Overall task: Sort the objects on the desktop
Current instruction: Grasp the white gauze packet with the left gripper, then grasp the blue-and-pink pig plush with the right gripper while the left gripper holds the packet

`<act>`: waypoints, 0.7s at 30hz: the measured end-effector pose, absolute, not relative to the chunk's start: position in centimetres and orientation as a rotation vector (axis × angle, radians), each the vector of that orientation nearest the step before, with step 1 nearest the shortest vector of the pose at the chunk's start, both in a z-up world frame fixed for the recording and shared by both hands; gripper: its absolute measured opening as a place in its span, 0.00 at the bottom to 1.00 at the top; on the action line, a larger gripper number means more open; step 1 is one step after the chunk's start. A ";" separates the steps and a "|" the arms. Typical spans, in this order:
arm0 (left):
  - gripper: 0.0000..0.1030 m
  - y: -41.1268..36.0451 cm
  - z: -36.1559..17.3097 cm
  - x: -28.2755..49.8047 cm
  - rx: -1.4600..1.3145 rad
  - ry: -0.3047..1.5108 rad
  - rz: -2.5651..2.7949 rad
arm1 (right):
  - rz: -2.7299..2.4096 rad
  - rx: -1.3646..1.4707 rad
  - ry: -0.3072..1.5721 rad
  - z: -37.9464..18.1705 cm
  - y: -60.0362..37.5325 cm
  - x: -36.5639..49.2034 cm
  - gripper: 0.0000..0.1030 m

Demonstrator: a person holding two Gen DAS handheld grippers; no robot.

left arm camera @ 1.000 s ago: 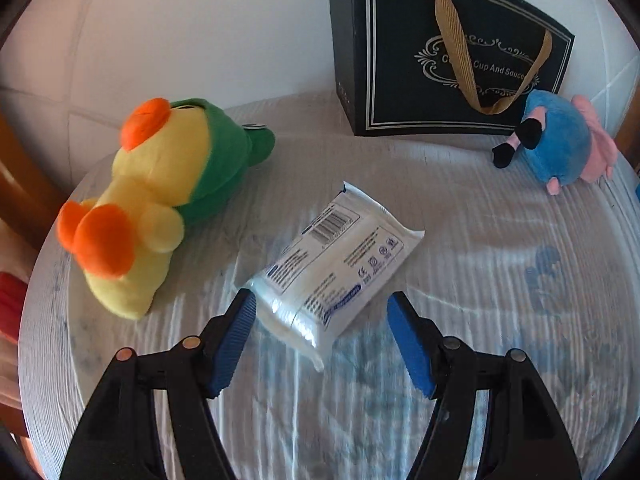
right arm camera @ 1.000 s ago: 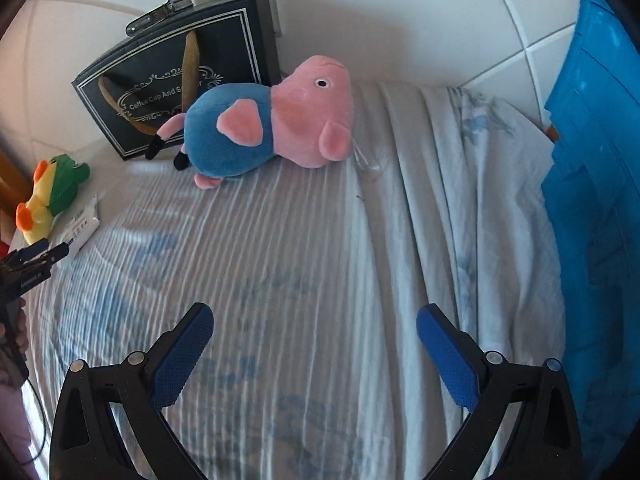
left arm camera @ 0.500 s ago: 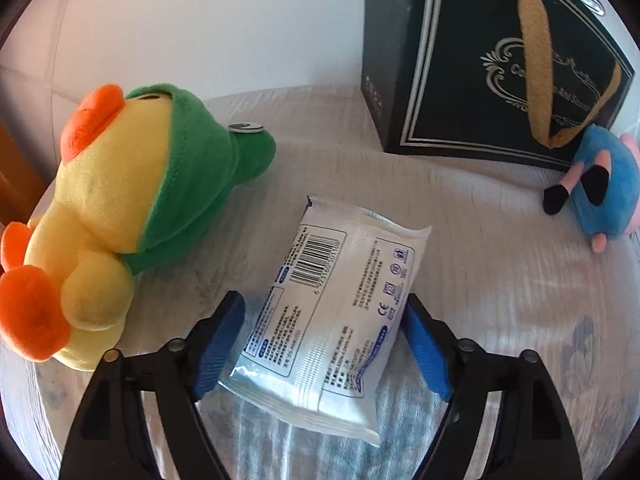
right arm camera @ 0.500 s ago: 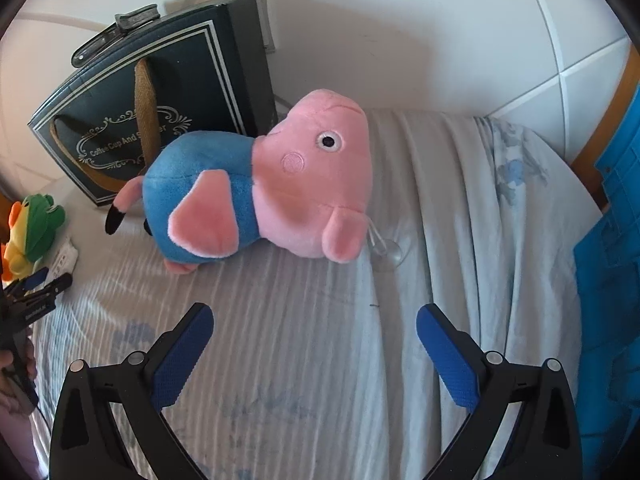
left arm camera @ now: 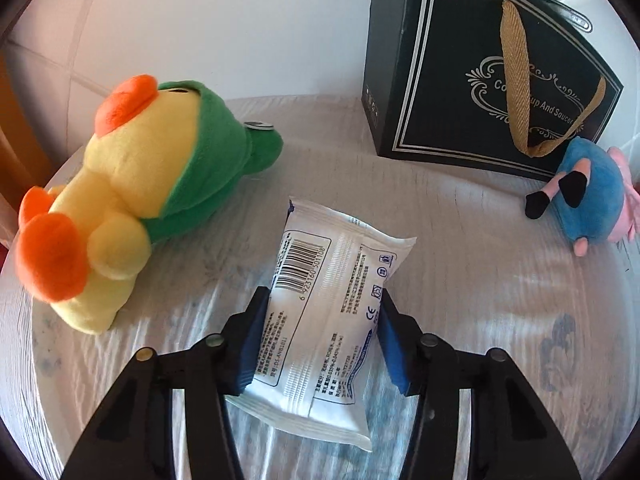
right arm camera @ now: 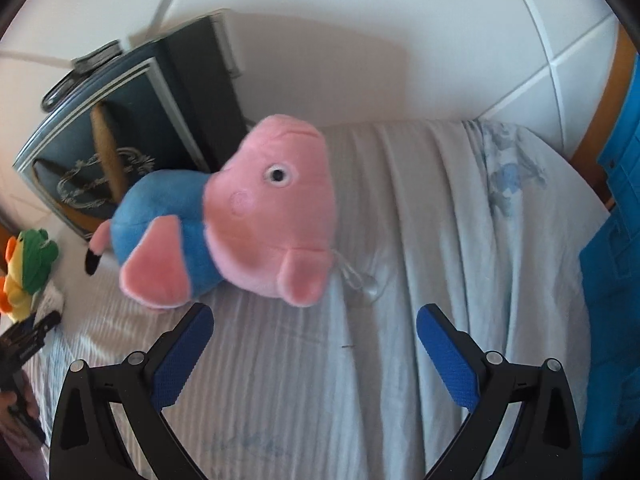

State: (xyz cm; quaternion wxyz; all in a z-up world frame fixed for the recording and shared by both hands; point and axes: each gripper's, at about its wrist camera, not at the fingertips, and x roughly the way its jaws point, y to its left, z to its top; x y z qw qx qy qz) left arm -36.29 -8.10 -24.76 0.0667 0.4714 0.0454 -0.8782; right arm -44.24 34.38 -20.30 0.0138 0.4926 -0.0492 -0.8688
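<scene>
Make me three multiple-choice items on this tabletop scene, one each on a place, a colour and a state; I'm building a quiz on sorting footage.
1. Where is the white packet?
A. between the left claw's fingers
B. on the duck plush
C. inside the black gift bag

2. What colour is the pig plush's body?
A. green
B. blue
C. yellow

3. What state is the right claw in?
A. shut on the pig plush
B. open, nothing between its fingers
C. shut on the packet

Answers: 1 A, both blue pads press its sides, having just been closing; 2 B, blue body below a pink head; 3 B, its fingers stand wide apart short of the plush.
</scene>
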 end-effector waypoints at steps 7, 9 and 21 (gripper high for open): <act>0.49 -8.2 -24.7 -34.0 1.428 0.161 -2.640 | -2.921 1.588 -0.175 -20.3 38.9 -49.7 0.58; 0.49 -8.1 -24.6 -33.8 1.423 0.179 -2.637 | -2.915 1.622 -0.180 -21.1 39.1 -51.6 0.58; 0.49 -5.9 -22.2 -29.3 1.392 0.231 -2.643 | -2.350 1.526 -0.055 -22.0 25.2 -39.0 0.59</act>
